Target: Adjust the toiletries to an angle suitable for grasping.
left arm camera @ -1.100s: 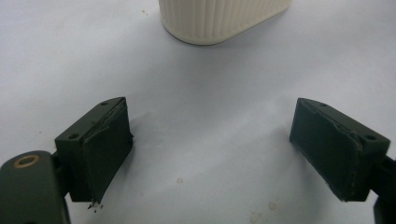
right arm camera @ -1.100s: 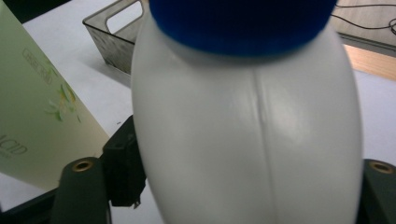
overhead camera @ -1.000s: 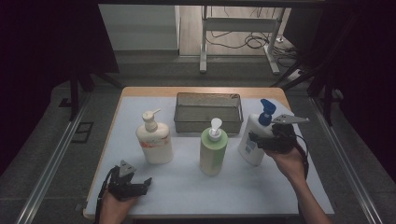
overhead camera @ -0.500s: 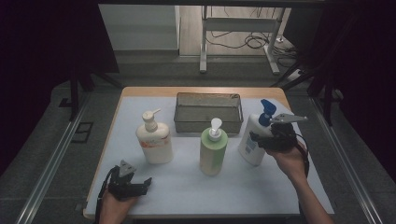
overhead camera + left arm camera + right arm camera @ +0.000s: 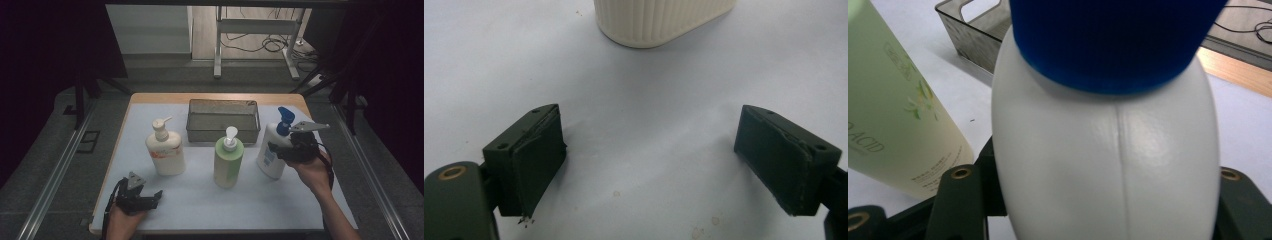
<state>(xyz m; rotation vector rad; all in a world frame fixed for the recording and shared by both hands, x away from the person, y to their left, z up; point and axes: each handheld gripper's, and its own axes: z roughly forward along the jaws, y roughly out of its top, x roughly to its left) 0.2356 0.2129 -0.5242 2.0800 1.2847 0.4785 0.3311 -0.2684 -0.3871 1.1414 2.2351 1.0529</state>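
White plastic pump bottle with a blue pump head (image 5: 270, 155) stands at the right of the white table (image 5: 210, 200) in the high view, and we clamp it with our right gripper (image 5: 280, 151), whose jaws have just been closing and now sit on either side of its body. To that gripper's left stand a pale green pump bottle (image 5: 228, 163) and a cream pump bottle with an orange label (image 5: 165, 151); beyond them lies a grey mesh basket (image 5: 223, 131). Our left gripper (image 5: 150, 196) rests low near the table's front edge.

From the left gripper view, our jaws gape wide over bare table, nothing between them, the cream bottle's ribbed base (image 5: 659, 22) ahead.

From the right gripper view, the white bottle (image 5: 1108, 170) fills the gap between our jaws, the green bottle (image 5: 893, 120) just beside it.
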